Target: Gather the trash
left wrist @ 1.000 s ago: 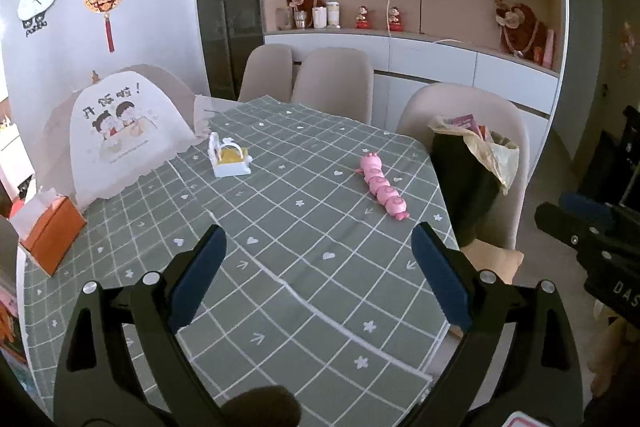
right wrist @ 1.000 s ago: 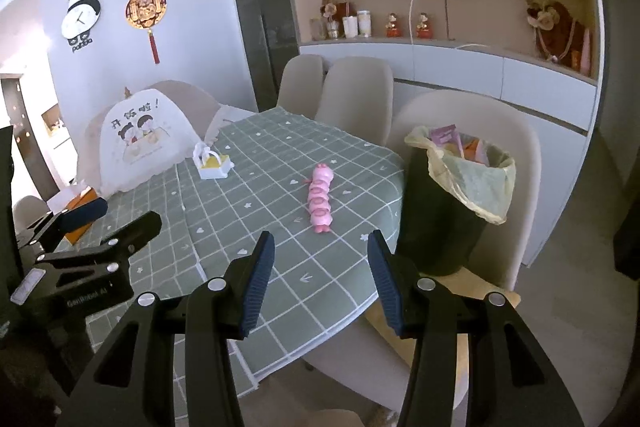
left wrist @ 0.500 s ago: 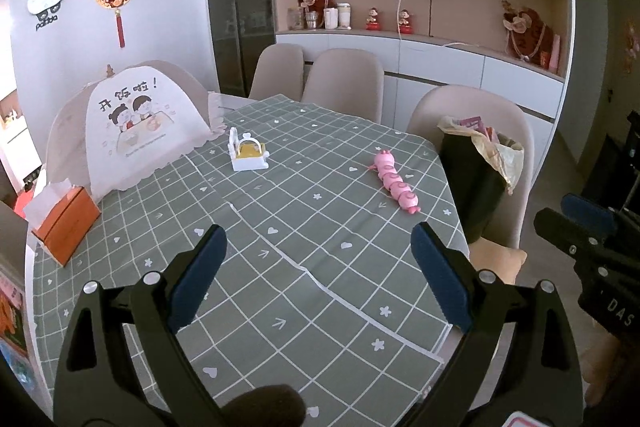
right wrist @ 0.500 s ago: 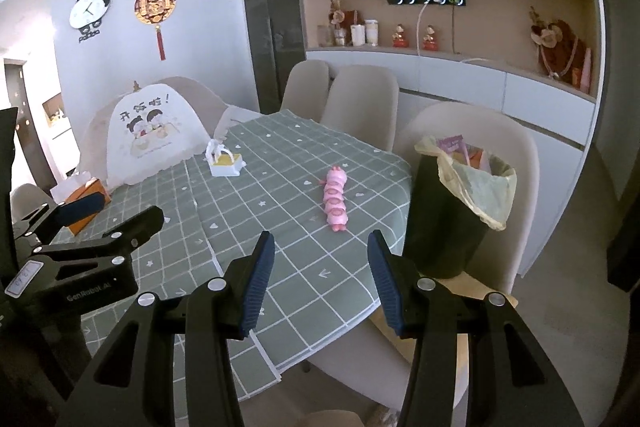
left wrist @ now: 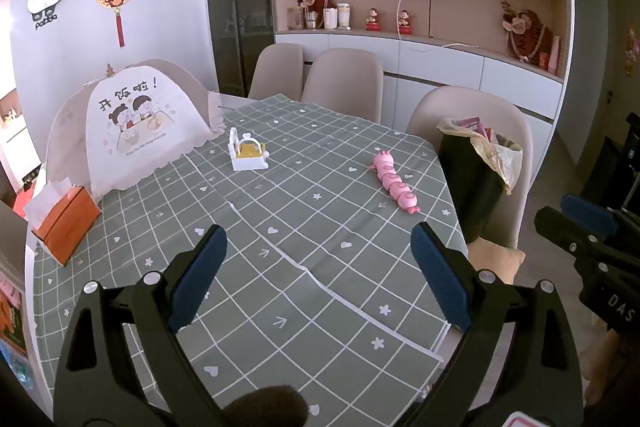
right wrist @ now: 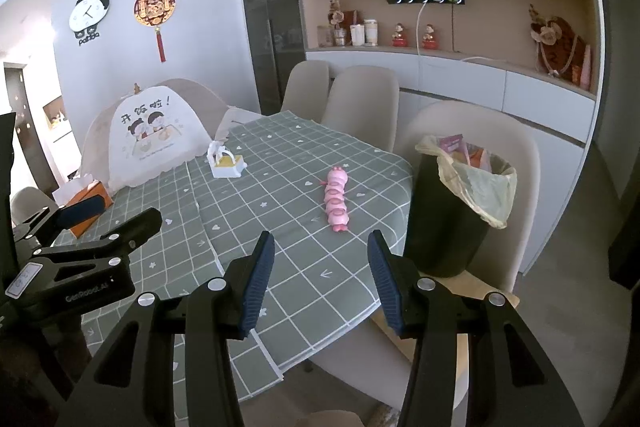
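Note:
A black trash bin with a yellowish liner and wrappers inside stands on a chair seat at the table's right edge; it also shows in the right wrist view. A pink segmented caterpillar toy lies on the green checked tablecloth near the bin. My left gripper is open and empty above the table's near side. My right gripper is open and empty over the table's near right corner, short of the toy and the bin.
A white and yellow holder stands mid-table. A food cover tent and an orange tissue box sit at the left. Beige chairs ring the table. Cabinets and shelves line the back wall.
Both grippers have drawn back and risen a little from the table, so more of the tablecloth shows. Both stay open and empty.

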